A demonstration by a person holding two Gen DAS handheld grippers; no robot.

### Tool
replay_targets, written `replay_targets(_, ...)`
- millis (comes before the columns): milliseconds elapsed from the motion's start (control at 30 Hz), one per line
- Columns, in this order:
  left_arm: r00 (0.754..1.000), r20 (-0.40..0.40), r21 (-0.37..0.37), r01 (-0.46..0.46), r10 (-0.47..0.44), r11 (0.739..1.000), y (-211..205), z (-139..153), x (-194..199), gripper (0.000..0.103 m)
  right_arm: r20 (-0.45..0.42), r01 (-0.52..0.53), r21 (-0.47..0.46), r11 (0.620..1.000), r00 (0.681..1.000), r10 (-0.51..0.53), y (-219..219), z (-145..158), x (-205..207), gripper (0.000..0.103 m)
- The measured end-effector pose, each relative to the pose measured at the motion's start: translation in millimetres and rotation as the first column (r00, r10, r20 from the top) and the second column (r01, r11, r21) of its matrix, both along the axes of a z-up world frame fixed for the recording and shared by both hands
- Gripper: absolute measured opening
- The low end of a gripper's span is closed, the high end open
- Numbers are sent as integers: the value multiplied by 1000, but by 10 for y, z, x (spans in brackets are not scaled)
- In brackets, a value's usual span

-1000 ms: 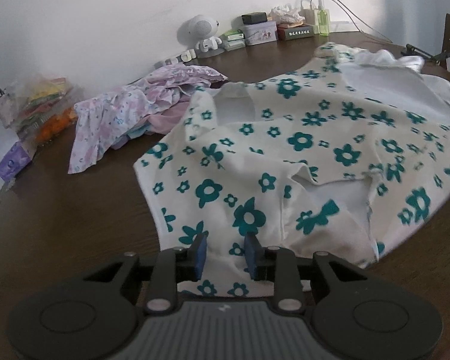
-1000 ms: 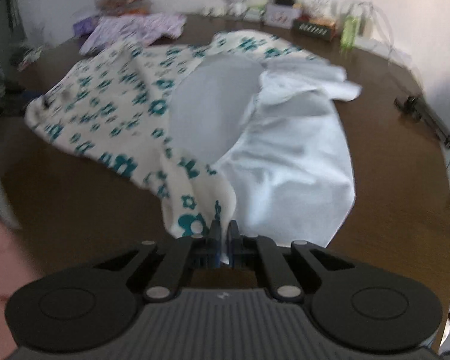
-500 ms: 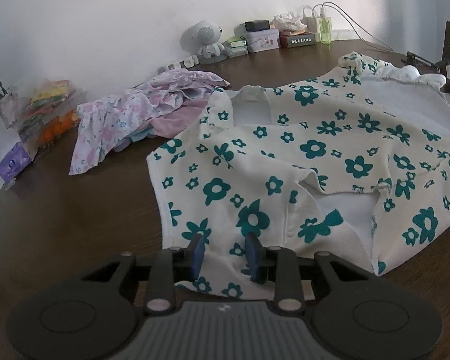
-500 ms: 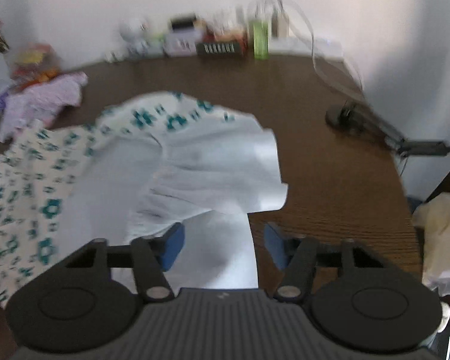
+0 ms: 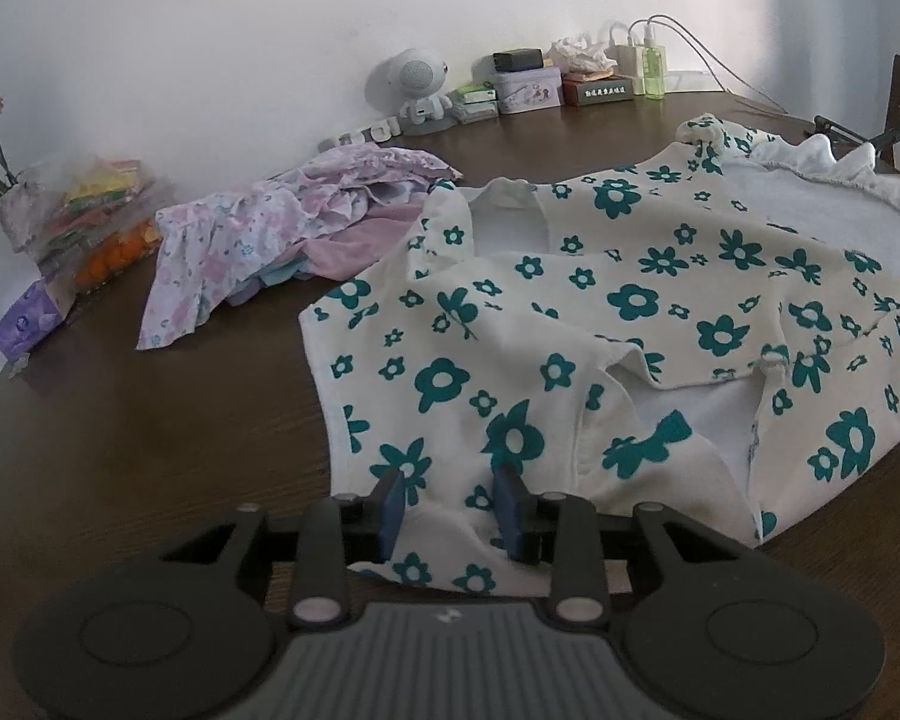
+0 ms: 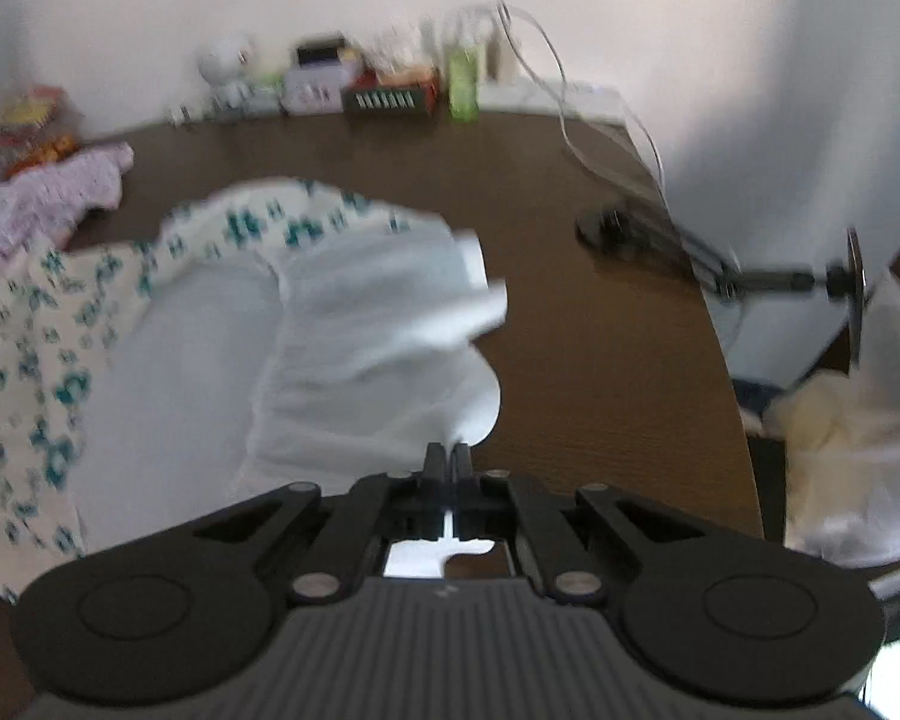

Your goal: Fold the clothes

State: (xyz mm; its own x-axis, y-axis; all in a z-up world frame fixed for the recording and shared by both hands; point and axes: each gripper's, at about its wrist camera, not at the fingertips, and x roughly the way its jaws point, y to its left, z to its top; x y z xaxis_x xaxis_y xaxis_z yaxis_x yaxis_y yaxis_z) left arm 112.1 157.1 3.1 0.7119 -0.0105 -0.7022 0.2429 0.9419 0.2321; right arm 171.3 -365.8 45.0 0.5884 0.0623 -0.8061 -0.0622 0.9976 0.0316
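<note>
A cream garment with teal flowers (image 5: pixel 630 324) lies spread on the dark wooden table (image 5: pixel 120 432), part of it turned over so its plain white inside shows. It also shows in the right wrist view (image 6: pixel 342 324). My left gripper (image 5: pixel 450 501) is open, its blue pads either side of the garment's near hem. My right gripper (image 6: pixel 447 468) is shut on the white edge of the garment at its right side. The right wrist view is blurred.
A pile of pink and lilac clothes (image 5: pixel 270 222) lies at the back left. A white toy robot (image 5: pixel 417 87), tins, a green bottle (image 5: pixel 654 69) and cables line the wall. Snack bags (image 5: pixel 84 210) sit far left. A black clamp arm (image 6: pixel 720 264) stands at the table's right edge.
My right gripper let go of the garment's lower edge, opened, moved to the right side and shut on the white edge there. The left gripper stayed open at the hem.
</note>
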Motion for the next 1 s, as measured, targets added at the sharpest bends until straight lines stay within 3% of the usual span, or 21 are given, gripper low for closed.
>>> replay_targets(33,1000,1,-1,0,0,1000,4,1,4,31,-11,2,16,1000,1000,-1,-2,-55,-11,4)
replay_targets(67,1000,2,-1,1,-1,1000,9,3,10,32,-9,14,39,999,1000,-13,-12,-81,-25,14)
replay_targets(100,1000,5,0,-3,3,1000,18,10,15,41,10,27,65,998,1000,-28,-30,-59,-38,21)
replay_targets(133,1000,10,0,-11,11,1000,29,21,20,57,37,38,92,995,998,-41,-52,-19,-50,45)
replay_targets(167,1000,15,0,-20,20,1000,39,32,25,64,64,47,120,992,996,-55,-73,21,-62,54)
replay_targets(233,998,45,-35,-37,38,999,86,90,11,85,114,46,147,988,991,-63,-82,130,-87,58)
replay_targets(333,993,96,-139,-54,68,989,178,214,-25,92,150,24,161,987,987,-49,-32,244,-74,66)
replay_targets(433,990,114,-204,-57,82,977,217,279,-37,97,156,-28,185,982,988,-1,123,308,33,66)
replay_targets(467,991,111,-203,-57,81,978,209,273,-26,97,142,-47,236,971,990,13,203,330,120,66)
replay_targets(567,995,88,-164,-40,55,986,155,185,18,96,67,-63,452,890,997,36,459,366,467,66)
replay_targets(633,997,55,-128,-46,53,991,114,91,52,89,7,-14,536,844,1000,12,640,337,746,66)
replay_targets(733,998,15,-144,-62,64,988,123,-45,84,85,-64,88,539,837,996,-63,879,227,1190,64)
replay_targets(800,998,-1,-177,-68,69,982,169,-83,89,86,-107,169,507,845,985,-132,953,80,1444,58)
replay_targets(867,998,-4,-199,-67,68,978,209,-100,79,86,-136,229,497,837,973,-185,947,-65,1569,51)
replay_targets(1000,998,-6,-219,-57,57,974,258,-112,70,88,-180,328,492,806,945,-274,906,-318,1748,50)
